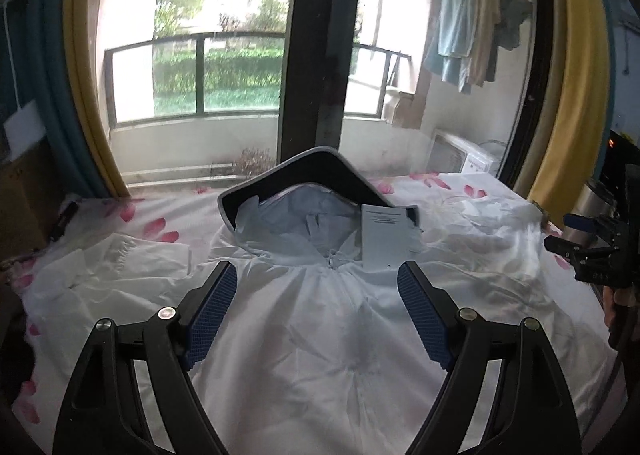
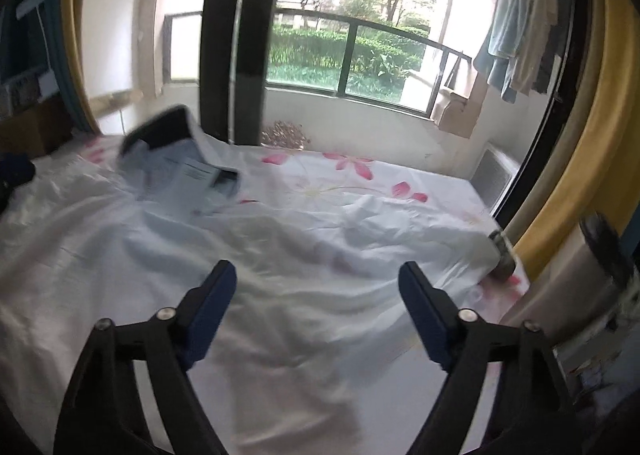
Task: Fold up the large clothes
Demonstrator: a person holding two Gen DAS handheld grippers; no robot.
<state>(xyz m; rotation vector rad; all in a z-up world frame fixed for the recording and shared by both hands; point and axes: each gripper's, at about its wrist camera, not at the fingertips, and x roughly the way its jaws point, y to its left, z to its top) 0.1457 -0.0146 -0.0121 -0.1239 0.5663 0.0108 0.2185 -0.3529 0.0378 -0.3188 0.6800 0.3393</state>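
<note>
Jacket lies spread on the bed, long axis running straight ahead of the left gripper toward its hood; the right gripper is off-side, both wide and empty.

The jacket is thin, pale cloth, smooth with a faint sheen and fine creases; its hood has a dark matt brim with a grey edge. A flat paper tag lies at the collar, matt with printed lines. The bed sheet is soft matt cotton-like cloth with pink petal print. The left gripper has matt black plastic arms, shiny round metal pins and blue rubbery pads with a ribbed, gridded surface; the right gripper looks the same. A brushed metal container stands by the bed. The curtain is matt yellow cloth
</note>
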